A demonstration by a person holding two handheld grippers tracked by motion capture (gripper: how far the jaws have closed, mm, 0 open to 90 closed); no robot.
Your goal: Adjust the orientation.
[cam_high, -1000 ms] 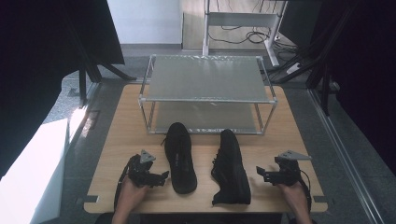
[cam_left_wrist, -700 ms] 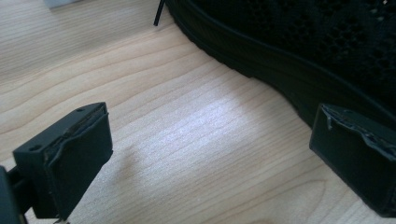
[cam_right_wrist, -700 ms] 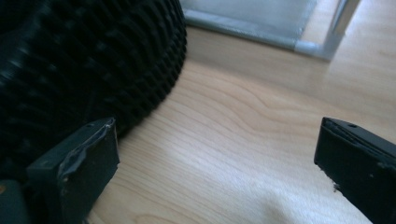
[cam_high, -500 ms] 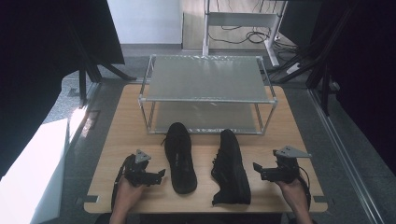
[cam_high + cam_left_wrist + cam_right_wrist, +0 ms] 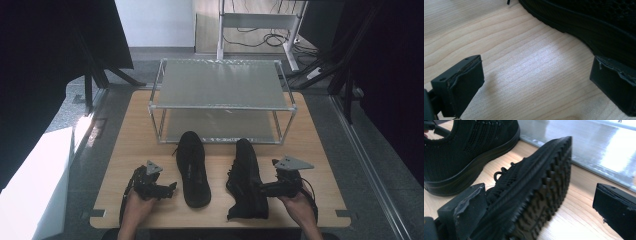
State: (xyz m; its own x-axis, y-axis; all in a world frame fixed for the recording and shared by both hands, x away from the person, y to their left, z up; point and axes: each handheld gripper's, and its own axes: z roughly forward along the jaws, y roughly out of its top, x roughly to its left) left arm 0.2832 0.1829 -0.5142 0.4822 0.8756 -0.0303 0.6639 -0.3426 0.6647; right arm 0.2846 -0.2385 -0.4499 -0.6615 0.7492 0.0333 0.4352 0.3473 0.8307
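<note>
Shoes, black, two, lie near the table's [image 5: 125, 135] front edge, before a two-tier rack [image 5: 220, 82]. Left shoe [image 5: 192, 167] stands upright on its sole; right shoe [image 5: 247, 180] is tipped onto its side, tread facing right. Right gripper [image 5: 265, 189] has just been opening: its jaws stand wide, straddling the tipped sole without pressing it, likely for a grasp across it. Left gripper [image 5: 170, 190] rests just left of the upright shoe, jaws apart around bare wood, probably waiting.
</note>
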